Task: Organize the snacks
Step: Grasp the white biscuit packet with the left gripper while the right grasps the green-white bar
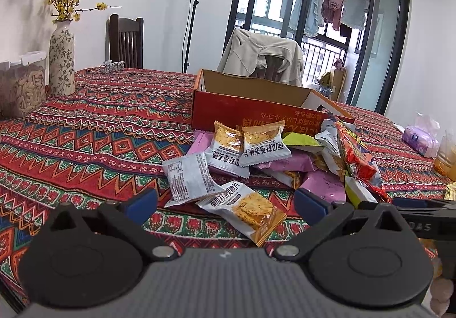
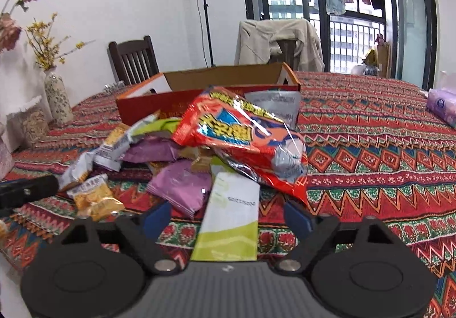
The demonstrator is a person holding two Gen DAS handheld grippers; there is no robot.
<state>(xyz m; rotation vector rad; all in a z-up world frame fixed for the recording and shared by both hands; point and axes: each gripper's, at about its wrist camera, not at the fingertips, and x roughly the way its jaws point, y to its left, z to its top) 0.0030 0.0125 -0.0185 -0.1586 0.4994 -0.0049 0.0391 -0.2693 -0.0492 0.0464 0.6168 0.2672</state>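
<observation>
A heap of snack packets (image 1: 273, 158) lies on the patterned tablecloth in front of an open red cardboard box (image 1: 250, 107). My left gripper (image 1: 225, 199) is open, and an orange-and-white oat crisp packet (image 1: 248, 209) lies just ahead between its blue fingertips (image 1: 142, 199), untouched. My right gripper (image 2: 228, 215) is open around a white-and-green packet (image 2: 230, 221), with a gap on both sides of it. A big red crisp bag (image 2: 242, 135) tops the heap (image 2: 176, 164) right behind it, before the box (image 2: 205, 90).
A flowered vase (image 1: 61, 61) and a clear jar of seeds (image 1: 21, 87) stand at the table's left. At the right are a purple tissue pack (image 1: 420, 138) and a glass of orange drink (image 1: 444, 158). Chairs stand beyond the table, one draped with a beige jacket (image 1: 262, 55).
</observation>
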